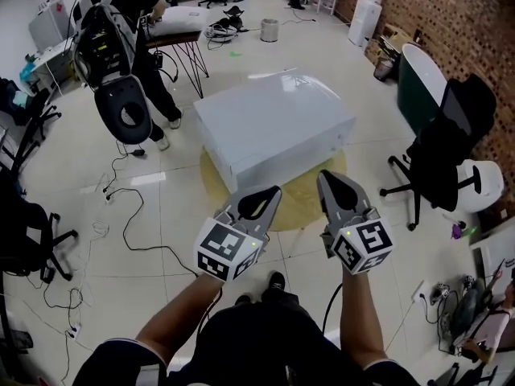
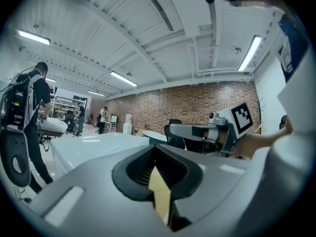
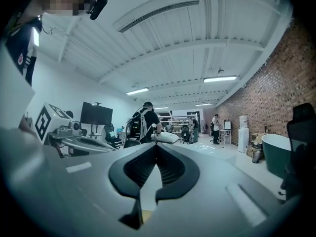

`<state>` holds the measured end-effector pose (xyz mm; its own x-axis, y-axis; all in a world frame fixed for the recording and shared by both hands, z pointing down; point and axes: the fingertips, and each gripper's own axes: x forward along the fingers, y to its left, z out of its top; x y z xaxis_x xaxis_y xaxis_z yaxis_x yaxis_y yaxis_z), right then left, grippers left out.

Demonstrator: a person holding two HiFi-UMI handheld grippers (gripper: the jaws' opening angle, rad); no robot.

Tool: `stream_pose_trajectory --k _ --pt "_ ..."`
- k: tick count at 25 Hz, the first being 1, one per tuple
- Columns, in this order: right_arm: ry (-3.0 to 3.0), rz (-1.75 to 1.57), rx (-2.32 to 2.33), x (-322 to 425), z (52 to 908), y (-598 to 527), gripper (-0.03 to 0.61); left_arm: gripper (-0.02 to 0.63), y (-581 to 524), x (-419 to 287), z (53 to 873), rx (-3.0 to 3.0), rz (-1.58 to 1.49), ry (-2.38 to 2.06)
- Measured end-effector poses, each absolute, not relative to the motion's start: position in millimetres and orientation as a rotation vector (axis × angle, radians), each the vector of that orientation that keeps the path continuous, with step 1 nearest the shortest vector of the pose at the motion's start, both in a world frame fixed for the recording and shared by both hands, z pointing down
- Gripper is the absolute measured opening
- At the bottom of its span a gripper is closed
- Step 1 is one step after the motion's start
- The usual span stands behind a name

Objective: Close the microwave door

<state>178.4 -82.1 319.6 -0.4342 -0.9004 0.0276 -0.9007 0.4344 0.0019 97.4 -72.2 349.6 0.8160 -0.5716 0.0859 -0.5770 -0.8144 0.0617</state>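
Bare forearms (image 1: 173,316) reach forward from the bottom of the head view, each steering a grey two-jaw tong topped with a square-marker cube. Left gripper (image 1: 265,198) and right gripper (image 1: 331,183) hang side by side, near each other but apart, over the near edge of a round yellow surface (image 1: 302,203). Each gripper's own view shows its black-lined jaws clenched tip to tip on nothing, left (image 2: 156,148) and right (image 3: 157,147). A white box-shaped microwave (image 1: 273,127) sits on the yellow surface just beyond both sets of tips, untouched by either; its door cannot be made out from above. Behind it to the left stands a person wearing a backpack (image 1: 121,30). Black cables (image 1: 121,207) trail across the pale floor, and a black office chair (image 1: 442,151) stands to the right by a red brick wall (image 1: 451,22).
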Motion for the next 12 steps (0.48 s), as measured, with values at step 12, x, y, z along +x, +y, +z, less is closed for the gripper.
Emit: stream_pose_trajectory --k 12 --pt "-2.594 0.021 1.722 155.1 319.3 -53.9 0.000 0.012 -39.3 74.6 350.5 2.926 0.090 -0.860"
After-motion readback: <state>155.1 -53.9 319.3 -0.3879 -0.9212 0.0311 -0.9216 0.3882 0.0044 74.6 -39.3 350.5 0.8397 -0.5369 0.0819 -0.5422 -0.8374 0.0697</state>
